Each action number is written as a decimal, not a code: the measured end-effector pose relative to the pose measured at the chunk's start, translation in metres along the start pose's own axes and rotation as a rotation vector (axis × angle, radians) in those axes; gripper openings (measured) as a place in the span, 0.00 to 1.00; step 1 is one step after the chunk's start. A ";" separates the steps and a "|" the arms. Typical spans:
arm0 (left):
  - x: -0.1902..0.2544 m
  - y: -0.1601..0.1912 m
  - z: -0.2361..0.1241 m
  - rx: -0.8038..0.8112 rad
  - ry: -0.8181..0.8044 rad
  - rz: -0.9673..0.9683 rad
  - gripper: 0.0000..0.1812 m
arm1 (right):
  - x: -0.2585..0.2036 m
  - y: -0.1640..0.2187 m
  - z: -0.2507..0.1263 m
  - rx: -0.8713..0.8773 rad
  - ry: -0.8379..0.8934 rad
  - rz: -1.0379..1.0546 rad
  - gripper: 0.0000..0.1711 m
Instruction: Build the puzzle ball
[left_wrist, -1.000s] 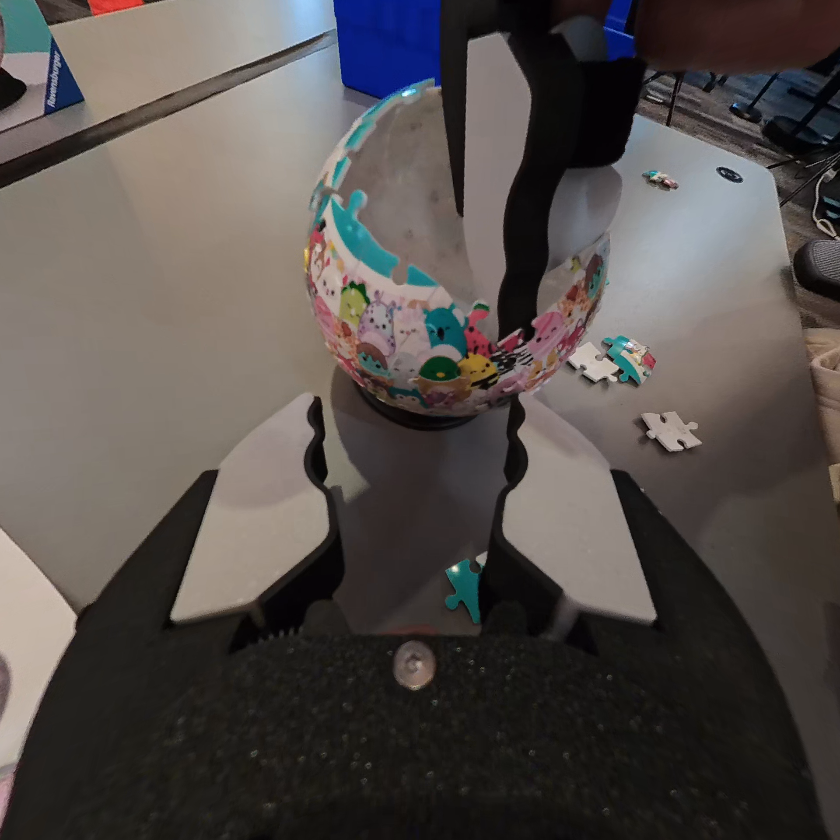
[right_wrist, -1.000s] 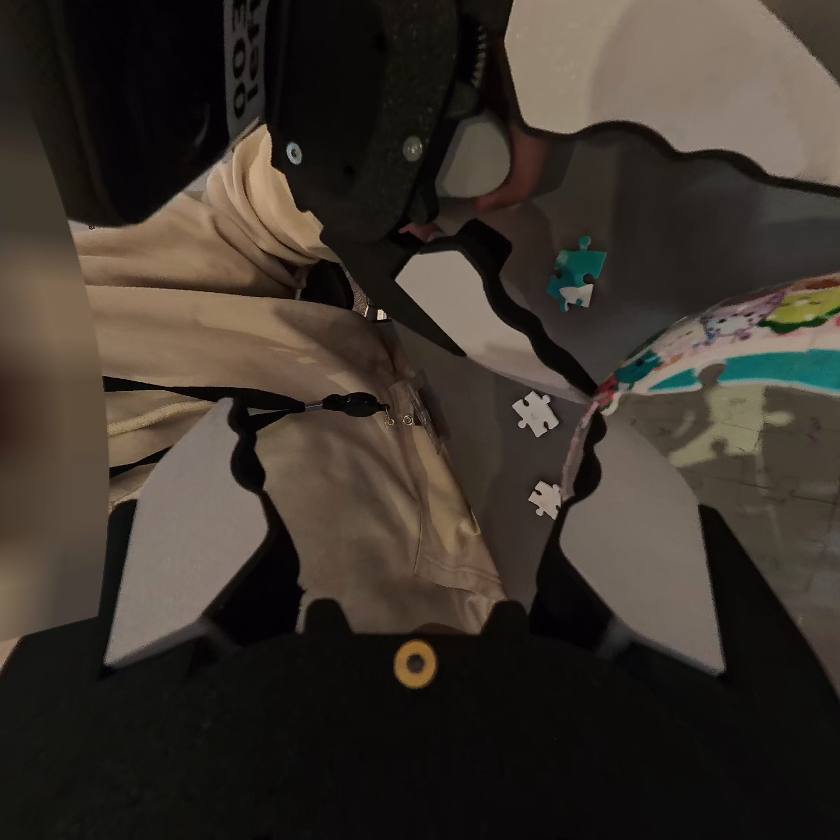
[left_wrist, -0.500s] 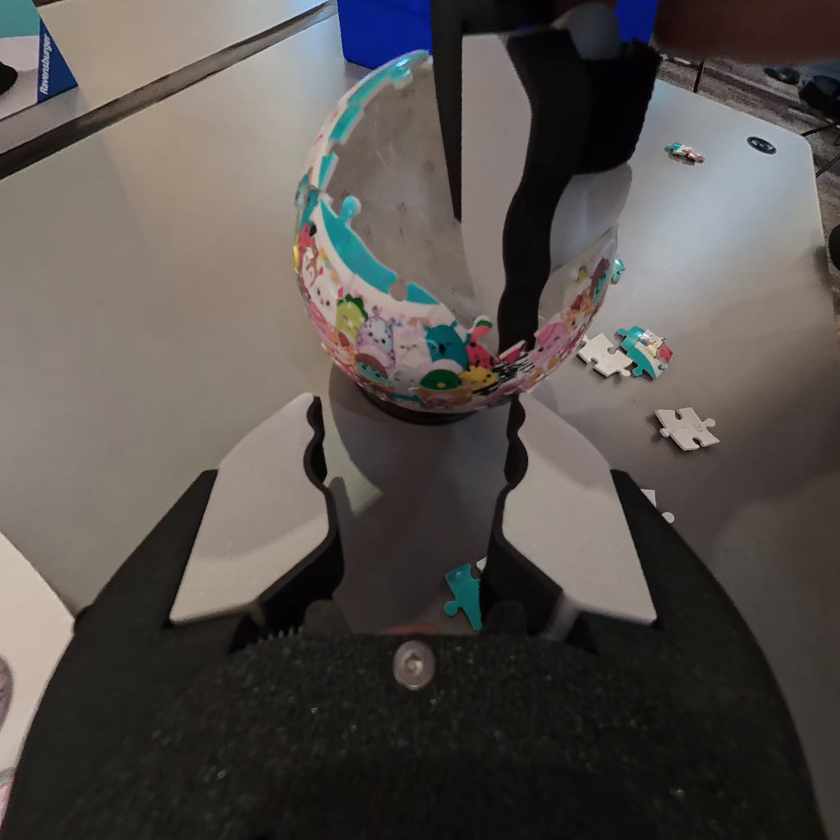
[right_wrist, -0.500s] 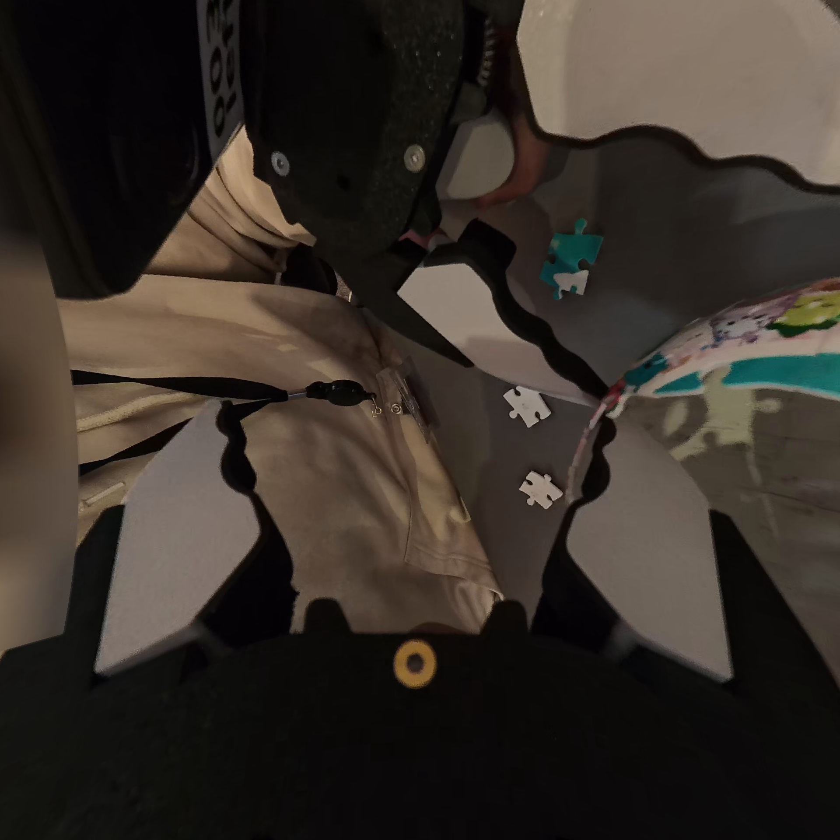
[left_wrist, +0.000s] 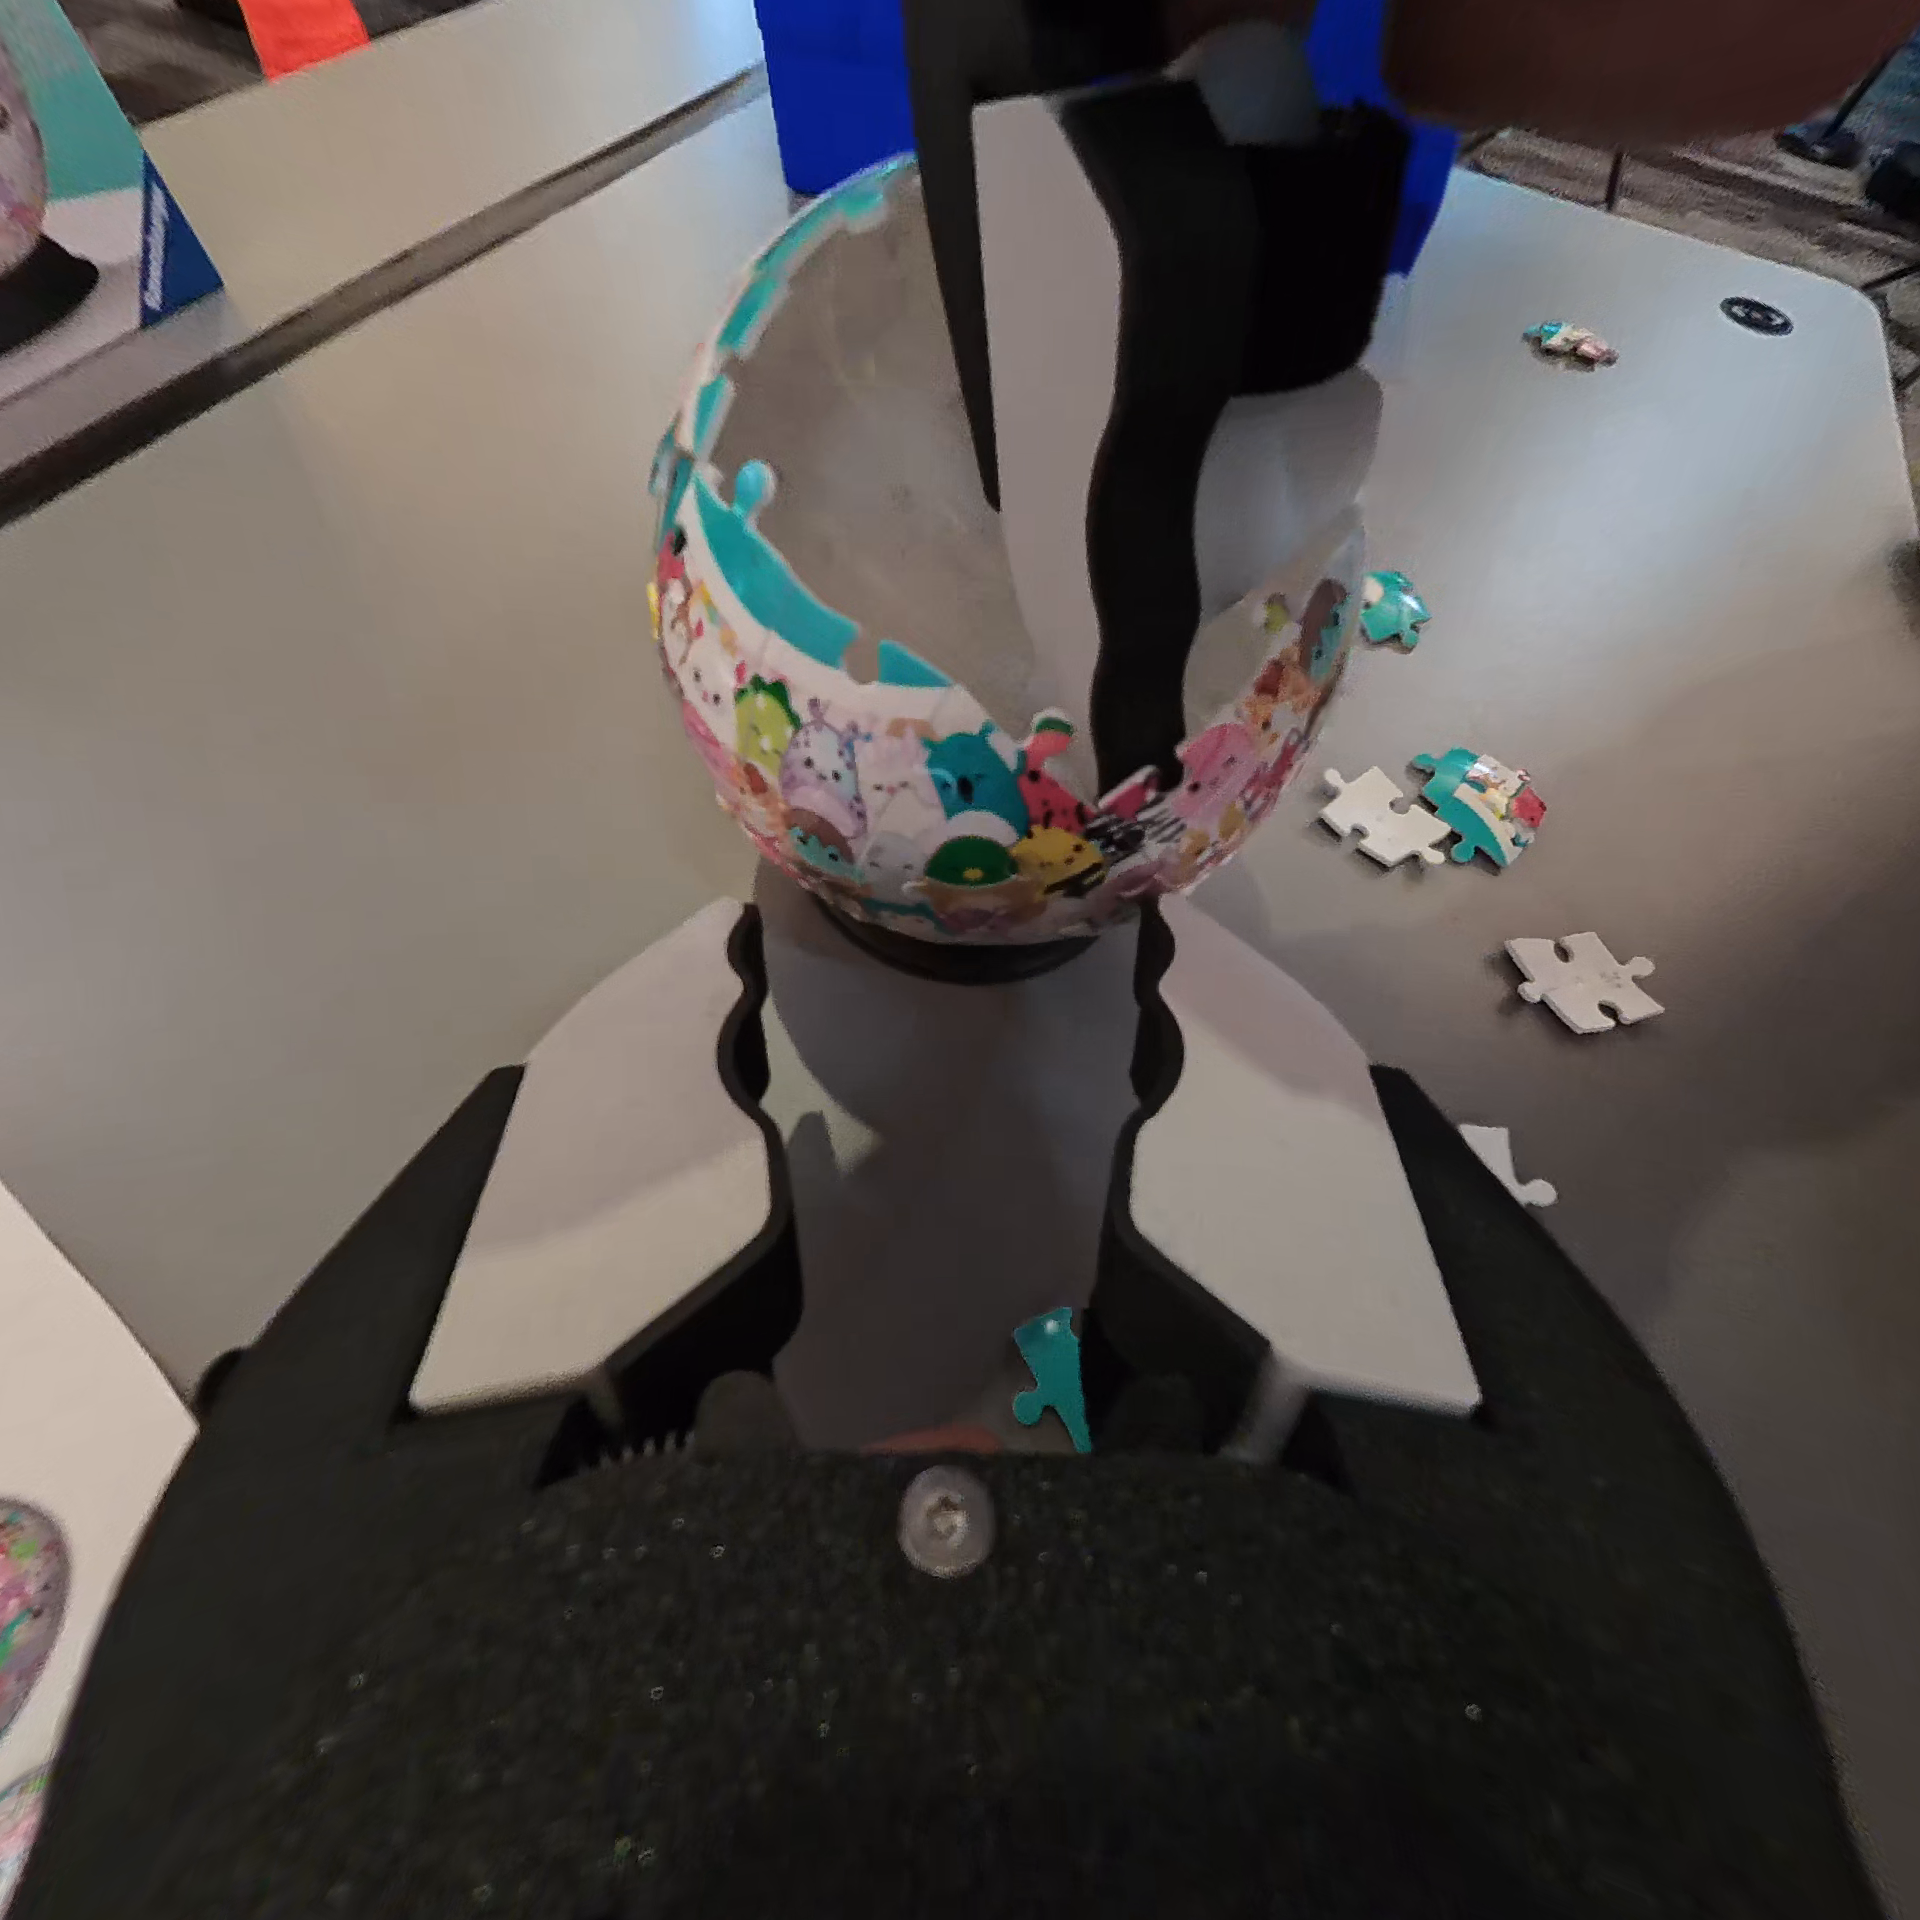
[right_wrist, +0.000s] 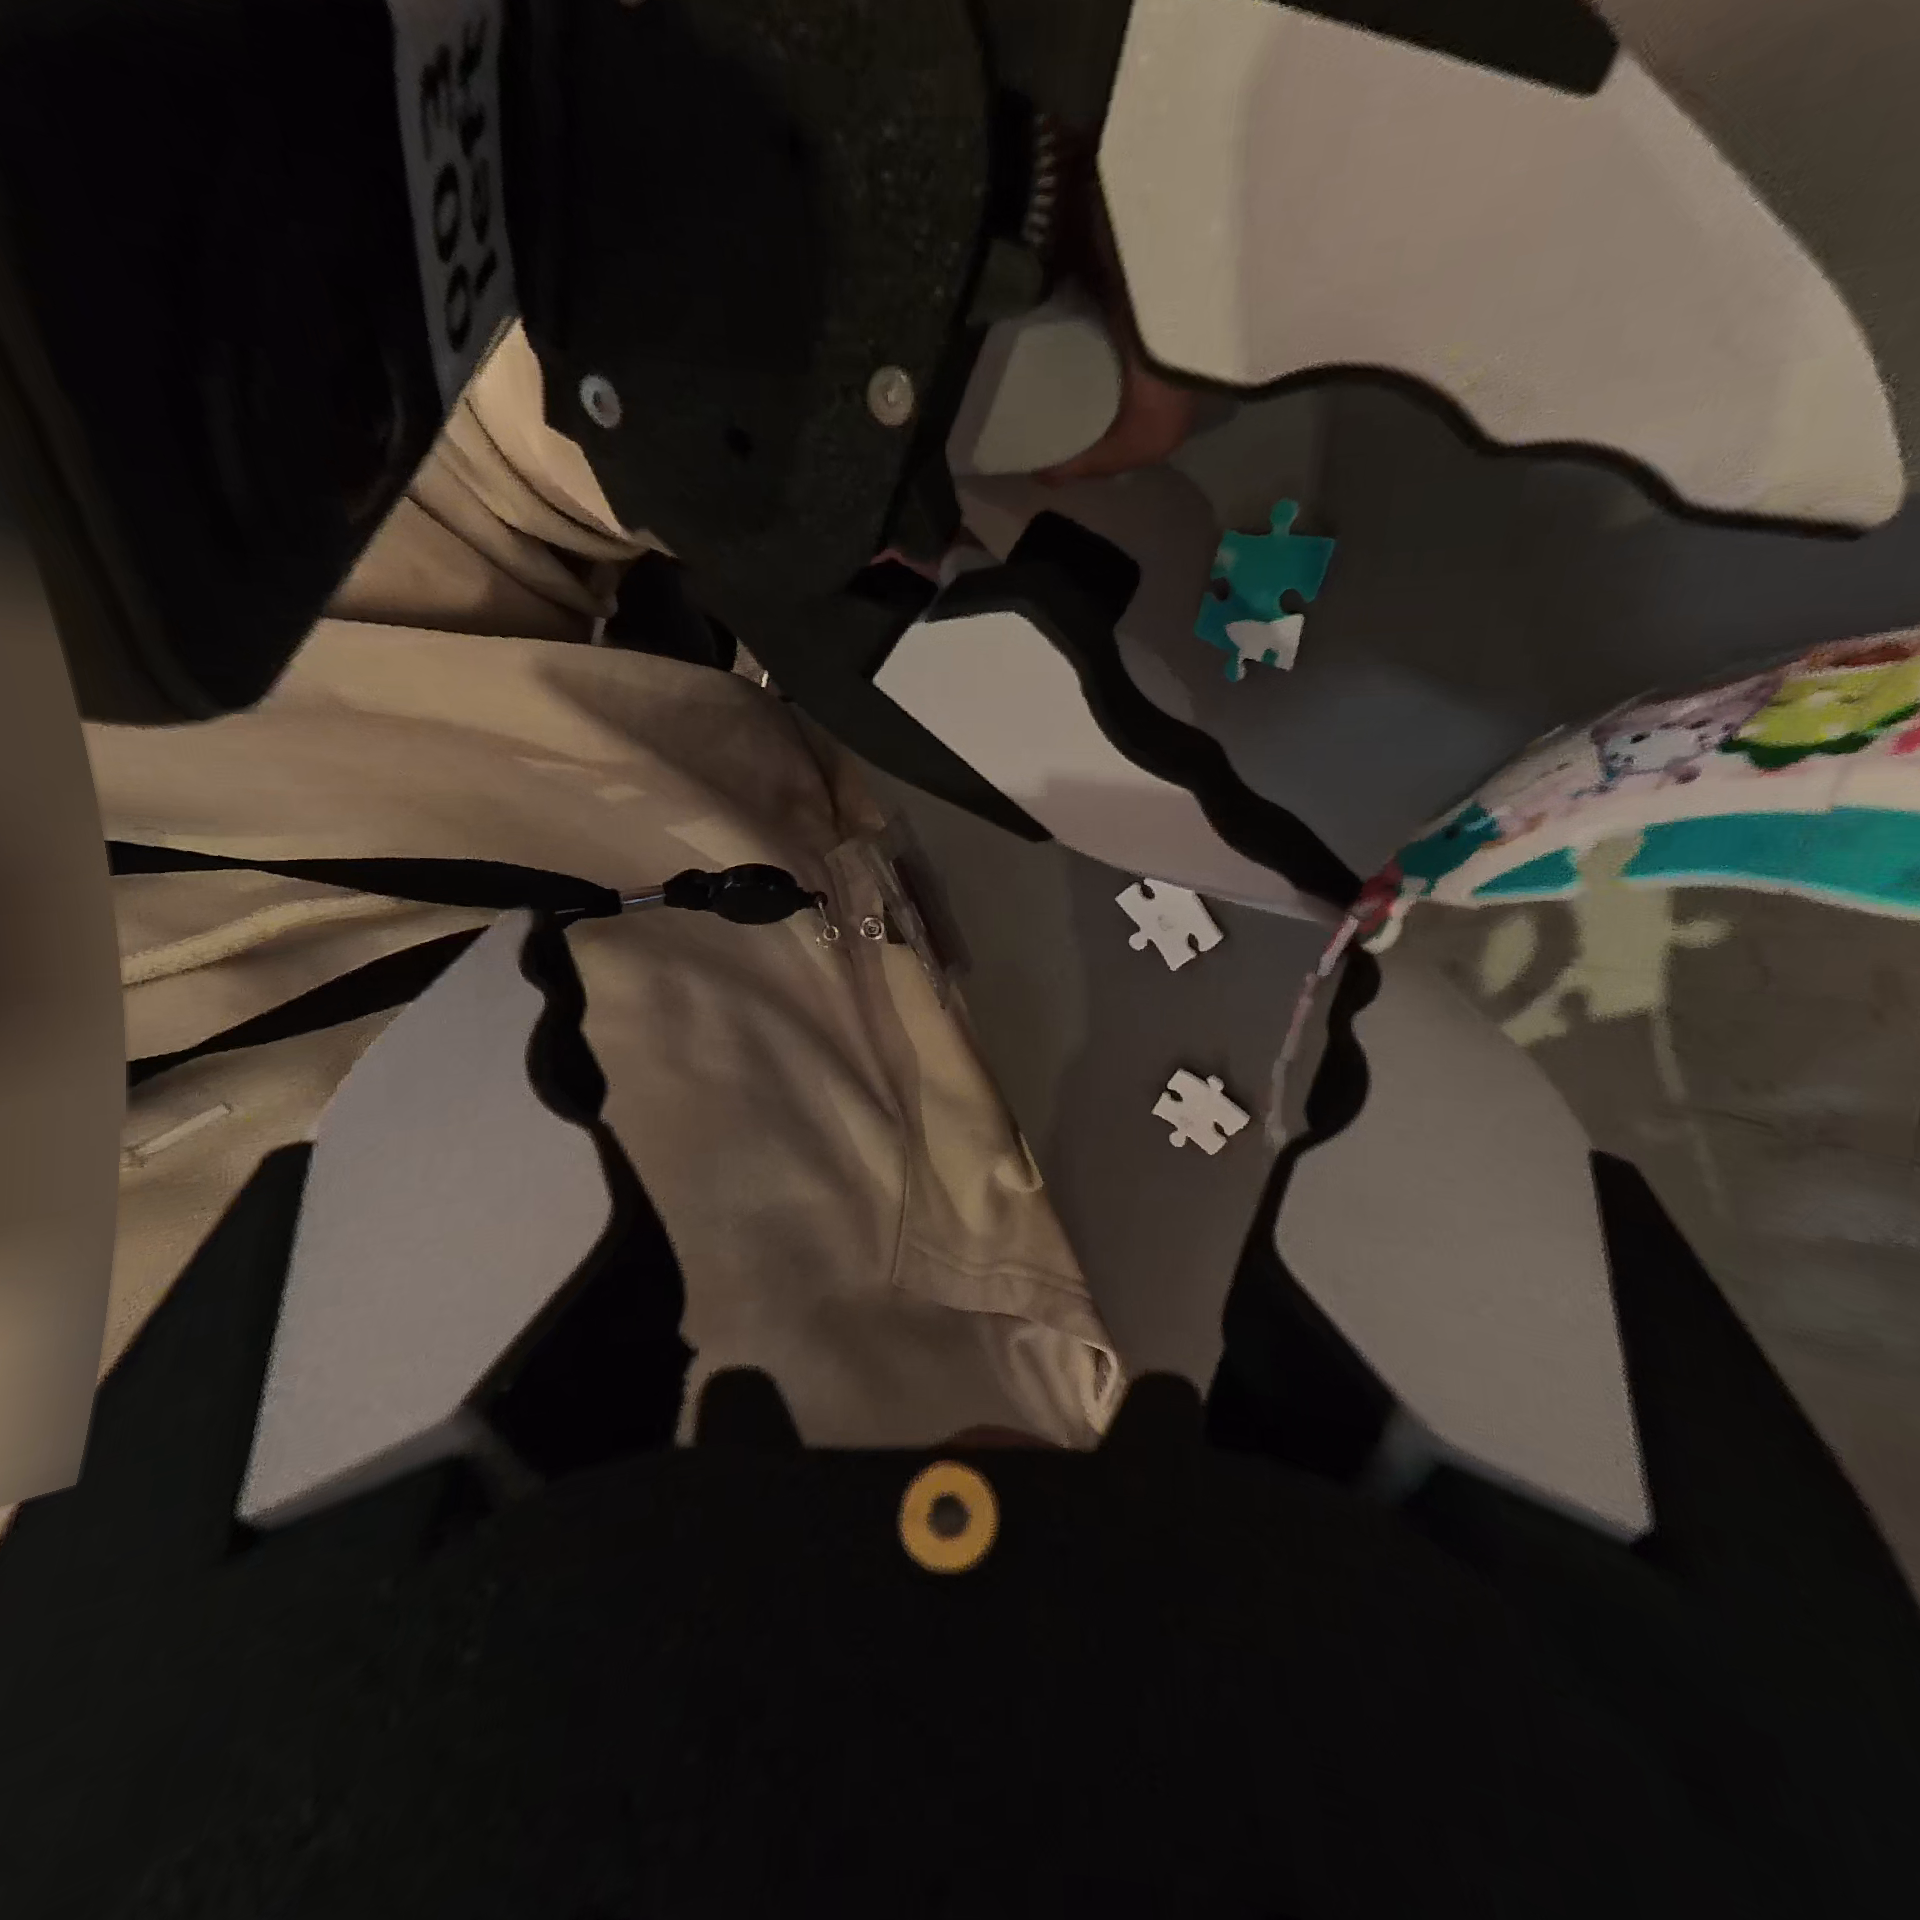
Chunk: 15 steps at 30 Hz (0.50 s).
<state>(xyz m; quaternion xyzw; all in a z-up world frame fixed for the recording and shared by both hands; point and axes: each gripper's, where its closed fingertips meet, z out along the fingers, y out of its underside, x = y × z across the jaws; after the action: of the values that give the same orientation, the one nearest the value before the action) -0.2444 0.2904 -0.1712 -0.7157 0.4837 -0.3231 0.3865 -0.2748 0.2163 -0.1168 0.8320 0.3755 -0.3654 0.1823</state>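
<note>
On the counter, we hold both jaws open: right gripper inside the puzzle ball, left gripper beside it.

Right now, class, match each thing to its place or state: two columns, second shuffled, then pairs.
1 puzzle ball
2 black stand
3 plain teal piece
4 white piece

A face down, right of the ball
B under the ball
C top open, unfinished
D on the table between the left hand-held gripper's fingers

Pairs: 1-C, 2-B, 3-D, 4-A
</note>
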 end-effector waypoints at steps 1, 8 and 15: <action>0.001 -0.002 0.000 0.013 -0.005 0.011 0.37 | -0.001 0.001 -0.001 0.001 -0.001 -0.001 0.78; 0.000 -0.003 0.000 0.020 0.000 -0.012 0.40 | -0.004 0.003 -0.004 0.018 0.009 -0.026 0.78; -0.001 0.000 0.003 -0.003 0.002 -0.034 0.42 | -0.005 0.003 -0.002 0.023 -0.022 -0.013 0.81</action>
<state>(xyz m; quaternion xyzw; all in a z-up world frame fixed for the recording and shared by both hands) -0.2426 0.2923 -0.1726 -0.7242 0.4722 -0.3295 0.3795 -0.2741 0.2132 -0.1111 0.8274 0.3747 -0.3801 0.1748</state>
